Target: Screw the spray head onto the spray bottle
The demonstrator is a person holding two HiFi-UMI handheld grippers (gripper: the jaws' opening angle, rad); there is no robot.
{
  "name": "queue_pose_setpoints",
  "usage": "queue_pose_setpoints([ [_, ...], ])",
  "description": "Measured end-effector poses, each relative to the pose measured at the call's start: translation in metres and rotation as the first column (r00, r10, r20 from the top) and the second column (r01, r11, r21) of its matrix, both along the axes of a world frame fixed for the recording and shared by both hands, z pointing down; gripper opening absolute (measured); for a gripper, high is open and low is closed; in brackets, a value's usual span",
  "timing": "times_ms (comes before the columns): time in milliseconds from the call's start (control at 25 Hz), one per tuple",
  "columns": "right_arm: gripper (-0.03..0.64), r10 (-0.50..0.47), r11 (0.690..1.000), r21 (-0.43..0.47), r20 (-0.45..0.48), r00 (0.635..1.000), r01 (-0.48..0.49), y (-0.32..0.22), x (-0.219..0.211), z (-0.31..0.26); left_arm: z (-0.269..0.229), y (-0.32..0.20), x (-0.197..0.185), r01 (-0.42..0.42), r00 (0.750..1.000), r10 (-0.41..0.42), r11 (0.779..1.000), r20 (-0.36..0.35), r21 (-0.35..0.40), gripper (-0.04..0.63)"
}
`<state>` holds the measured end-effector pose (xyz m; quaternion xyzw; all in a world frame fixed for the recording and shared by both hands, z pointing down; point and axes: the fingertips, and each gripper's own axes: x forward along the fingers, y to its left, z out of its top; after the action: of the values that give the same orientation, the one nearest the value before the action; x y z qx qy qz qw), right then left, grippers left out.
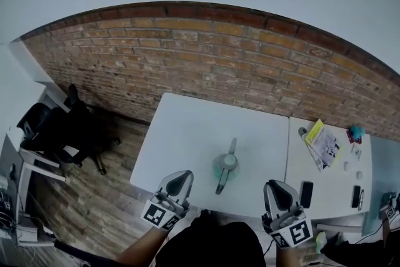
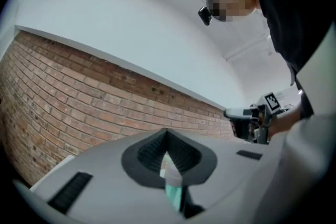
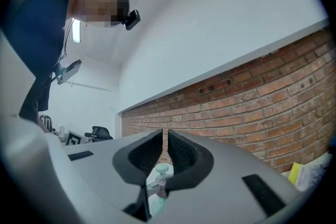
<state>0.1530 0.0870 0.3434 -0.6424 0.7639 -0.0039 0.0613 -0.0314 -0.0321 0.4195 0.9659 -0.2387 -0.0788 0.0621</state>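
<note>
Translucent green plastic spray bottle (image 1: 225, 165), topped by its spray head, is seen on the white table (image 1: 187, 134) between the grippers. Left gripper (image 1: 177, 179) is clenched on nothing. Right gripper (image 1: 279, 189) is empty and nearly closed, a narrow slit being left.

Office, white desks (image 1: 187, 134), swivel chair (image 1: 65, 128), brick wall (image 1: 219, 53)

The spray bottle (image 1: 225, 166) is pale green, the table (image 1: 187, 134) white, the wall (image 1: 219, 53) red-brown brick.

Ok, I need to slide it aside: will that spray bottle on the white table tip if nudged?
Likely tippy if pushed high: the spray bottle stands upright, with the spray head on top. It looks like teal plastic, so it is probably light and slides easily on the smooth white table.
</note>
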Motion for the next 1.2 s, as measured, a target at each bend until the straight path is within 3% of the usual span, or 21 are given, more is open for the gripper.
queue_pose_setpoints([
  [200,0.008,0.048,0.997,-0.050,-0.099,0.994,-0.053,0.042,0.001,0.002,-0.039,0.058,0.015,0.018,1.000,-0.019,0.999,0.017,0.040,0.002],
  [480,0.008,0.121,0.991,-0.051,-0.036,0.992,-0.123,0.121,0.005,-0.009,-0.062,0.139,0.026,0.110,0.992,-0.114,0.992,0.059,0.067,0.002],
  [640,0.008,0.081,0.996,-0.013,-0.112,0.990,-0.083,0.147,-0.008,-0.013,-0.057,0.173,0.026,0.153,0.986,-0.156,0.987,0.062,0.054,0.002],
  [760,0.008,0.082,0.997,0.000,-0.141,0.987,-0.082,0.159,-0.012,-0.016,-0.054,0.190,0.033,0.139,0.988,-0.142,0.989,0.063,0.049,0.002],
  [1000,0.008,0.171,0.985,-0.006,-0.097,0.980,-0.172,0.172,0.013,-0.013,-0.060,0.198,0.053,0.112,0.992,-0.116,0.991,0.049,0.077,0.002],
  [1200,0.008,0.109,0.994,-0.007,-0.156,0.982,-0.111,0.168,0.008,-0.010,-0.056,0.198,0.048,0.149,0.988,-0.151,0.987,0.032,0.058,0.002],
])
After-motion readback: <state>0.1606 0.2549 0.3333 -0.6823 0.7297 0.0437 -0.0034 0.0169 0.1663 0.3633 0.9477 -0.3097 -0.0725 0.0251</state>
